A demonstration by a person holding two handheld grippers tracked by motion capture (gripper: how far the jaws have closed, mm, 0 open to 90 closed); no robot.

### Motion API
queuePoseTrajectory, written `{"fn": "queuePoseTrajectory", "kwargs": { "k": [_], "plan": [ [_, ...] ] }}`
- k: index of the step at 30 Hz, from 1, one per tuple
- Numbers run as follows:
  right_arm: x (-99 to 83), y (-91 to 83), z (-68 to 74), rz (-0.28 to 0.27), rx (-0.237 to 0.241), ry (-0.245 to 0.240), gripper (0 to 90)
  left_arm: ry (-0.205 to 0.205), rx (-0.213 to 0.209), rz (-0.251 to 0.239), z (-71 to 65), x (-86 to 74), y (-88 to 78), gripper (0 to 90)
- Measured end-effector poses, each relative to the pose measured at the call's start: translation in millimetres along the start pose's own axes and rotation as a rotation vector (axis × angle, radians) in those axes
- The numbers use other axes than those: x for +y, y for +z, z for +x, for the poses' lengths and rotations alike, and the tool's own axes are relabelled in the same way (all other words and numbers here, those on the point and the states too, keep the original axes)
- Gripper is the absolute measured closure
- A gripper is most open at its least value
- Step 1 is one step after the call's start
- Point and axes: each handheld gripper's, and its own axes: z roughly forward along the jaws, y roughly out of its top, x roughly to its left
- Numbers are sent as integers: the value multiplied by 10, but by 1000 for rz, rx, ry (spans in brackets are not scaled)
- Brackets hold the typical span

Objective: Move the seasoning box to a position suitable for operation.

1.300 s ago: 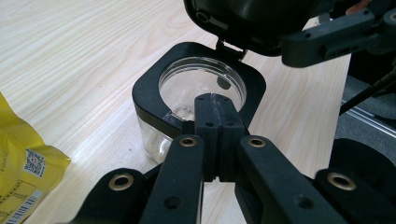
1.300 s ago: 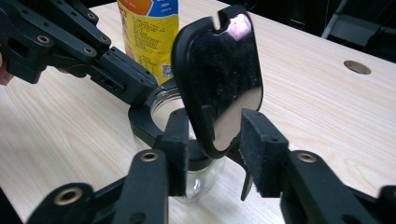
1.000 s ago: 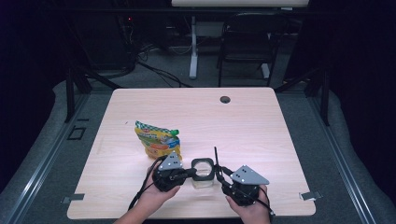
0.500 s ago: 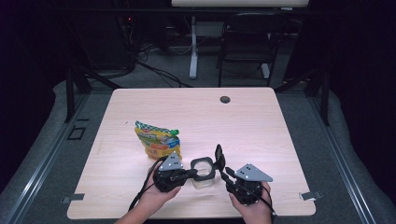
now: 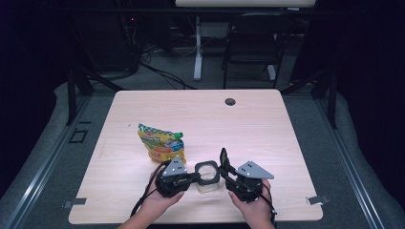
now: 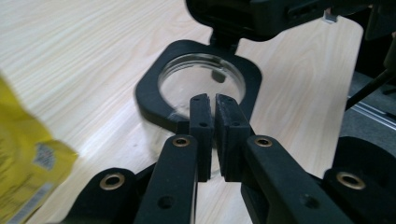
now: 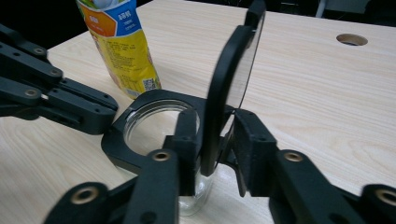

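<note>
Since a second ago the lid [image 5: 223, 161] has swung upright, pinched by the right gripper [image 5: 225, 168]. Left gripper [image 5: 193, 177], jaws just easing, clamps the rim of the jar [image 5: 207, 177] at the near table edge. Jar body mostly hidden; pouch [image 6: 23, 172] cut off.

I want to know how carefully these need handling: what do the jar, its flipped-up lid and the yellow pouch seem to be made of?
The jar: clear glass or hard plastic, see-through and glossy; I can't tell which. The lid: matte black frame, likely plastic, around a clear pane. The pouch: glossy printed film, probably flexible plastic, with a creased top.
</note>
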Motion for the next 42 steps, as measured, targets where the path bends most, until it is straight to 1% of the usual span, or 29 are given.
{"fn": "queuePoseTrajectory", "kwargs": {
  "k": [4, 7, 9, 10, 12, 13, 15, 19, 20, 21, 23, 24, 27, 29, 31, 32, 34, 35, 36, 37, 40, 41, 42],
  "plan": [
    [14, 7, -56, 8, 8, 22, 780, -26, 36, -10, 98, -50, -95, 840],
    [29, 12, -89, 19, 21, 36, 841, -42, 38, -20, 145, -77, -136, 821],
    [37, 24, -110, 17, 43, 45, 846, -49, 41, -23, 166, -96, -151, 802],
    [39, 33, -119, 14, 56, 44, 847, -52, 42, -20, 170, -105, -155, 794],
    [47, 45, -137, 17, 64, 44, 848, -52, 46, -16, 171, -124, -148, 781],
    [53, 54, -152, 20, 81, 37, 848, -50, 43, -10, 171, -131, -146, 768],
    [66, 74, -185, 23, 100, 37, 849, -50, 41, -2, 161, -148, -138, 753],
    [84, 127, -244, 13, 125, 8, 849, -39, 33, 3, 154, -172, -127, 722],
    [87, 141, -261, 14, 116, 10, 813, -34, 28, 6, 152, -180, -124, 708],
    [87, 141, -261, 14, 116, 10, 813, -33, 31, 9, 149, -186, -121, 708],
    [79, 148, -266, 12, 107, 24, 722, -36, 23, 16, 147, -198, -112, 698],
    [72, 144, -260, 7, 104, 32, 709, -36, 23, 12, 145, -205, -105, 692],
    [40, 109, -231, 17, 83, 28, 704, -34, 7, 19, 147, -215, -98, 681],
    [8, 61, -192, 30, 72, 17, 710, -27, -2, 25, 150, -218, -93, 692],
    [-9, 24, -158, 31, 55, 7, 736, -32, -8, 24, 148, -222, -82, 698],
    [-11, 6, -147, 27, 43, 3, 759, -32, -10, 24, 150, -222, -77, 699],
    [1, -19, -150, 25, 28, 12, 807, -35, -20, 32, 152, -219, -64, 699],
    [9, -13, -165, 22, 29, 28, 832, -35, -23, 35, 150, -218, -58, 699],
    [14, -7, -179, 25, 40, 39, 851, -35, -28, 39, 146, -216, -55, 699],
    [16, 7, -186, 20, 47, 60, 855, -38, -31, 35, 140, -214, -47, 700],
    [35, 35, -208, 22, 37, 54, 855, -36, -41, 28, 127, -210, -30, 696],
    [40, 50, -221, 19, 40, 61, 854, -39, -45, 28, 123, -212, -25, 692],
    [43, 60, -234, 18, 42, 57, 851, -37, -49, 32, 120, -213, -18, 690]
  ]
}}
